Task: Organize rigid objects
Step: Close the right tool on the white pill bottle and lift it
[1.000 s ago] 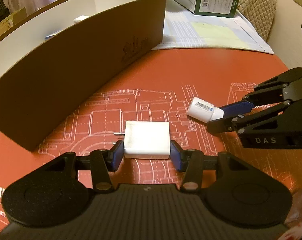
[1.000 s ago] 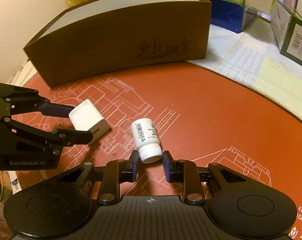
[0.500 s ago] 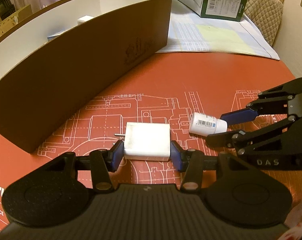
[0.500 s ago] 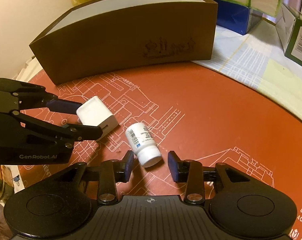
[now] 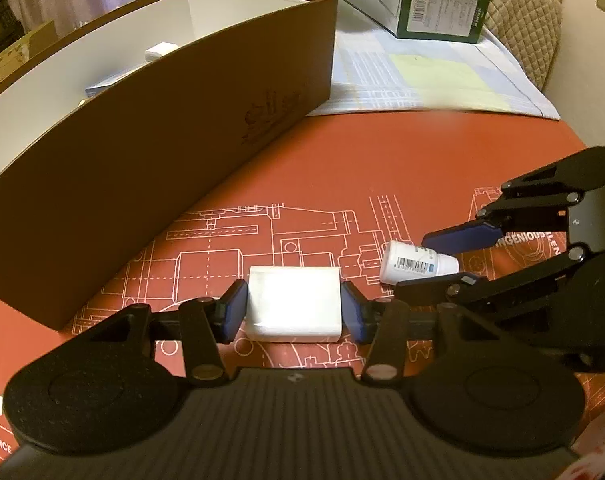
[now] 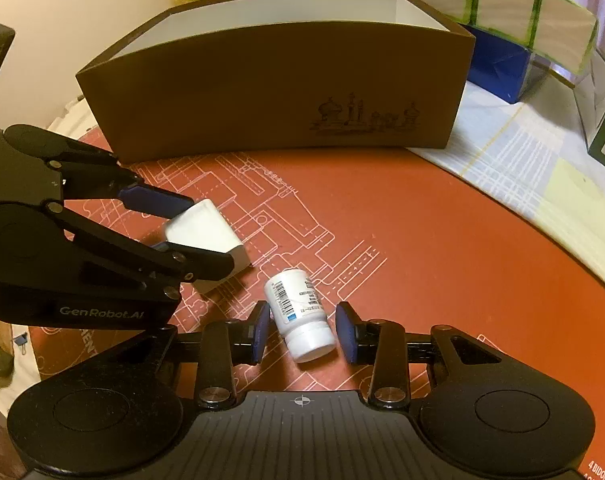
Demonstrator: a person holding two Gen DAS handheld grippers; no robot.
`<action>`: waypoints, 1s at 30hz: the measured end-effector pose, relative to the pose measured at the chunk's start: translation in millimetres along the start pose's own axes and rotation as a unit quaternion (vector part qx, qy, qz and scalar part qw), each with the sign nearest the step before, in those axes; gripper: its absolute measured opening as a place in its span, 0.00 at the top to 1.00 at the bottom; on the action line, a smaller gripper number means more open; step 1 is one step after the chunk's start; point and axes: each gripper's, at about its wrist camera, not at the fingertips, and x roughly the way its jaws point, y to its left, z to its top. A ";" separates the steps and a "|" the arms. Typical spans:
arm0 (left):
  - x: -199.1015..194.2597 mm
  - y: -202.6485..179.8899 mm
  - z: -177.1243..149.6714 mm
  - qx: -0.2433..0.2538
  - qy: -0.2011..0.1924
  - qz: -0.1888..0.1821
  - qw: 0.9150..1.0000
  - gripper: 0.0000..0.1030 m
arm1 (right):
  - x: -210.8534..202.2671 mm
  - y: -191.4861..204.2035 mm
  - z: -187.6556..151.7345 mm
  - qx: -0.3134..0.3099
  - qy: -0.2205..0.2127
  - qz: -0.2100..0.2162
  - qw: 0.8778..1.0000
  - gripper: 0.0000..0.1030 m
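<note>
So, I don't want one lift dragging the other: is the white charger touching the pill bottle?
Apart. The right wrist view shows a strip of red mat between the white charger and the pill bottle; the left wrist view agrees.

White charger block [image 5: 293, 303] between left tool [image 5: 293, 312] pads, beside brown box [image 5: 150, 152] on red mat [image 5: 342, 168].

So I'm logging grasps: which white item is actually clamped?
The white charger block, pinched between the left gripper's jaws; the pill bottle lies loose between open jaws.
</note>
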 end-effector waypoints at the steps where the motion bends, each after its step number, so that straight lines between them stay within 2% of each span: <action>1: 0.3 -0.7 -0.1 0.004 0.000 0.000 1.000 0.57 | 0.3 0.3 -0.4 -0.001 0.001 -0.001 1.000 0.72; 3: 0.7 -1.3 -0.1 0.009 0.001 0.001 1.000 0.57 | 2.0 0.8 -0.4 -0.003 0.007 -0.002 1.000 0.76; 30: -7.7 3.1 3.7 0.000 0.000 0.001 1.000 0.57 | -3.8 -4.1 -0.2 0.009 0.005 -0.010 1.000 0.77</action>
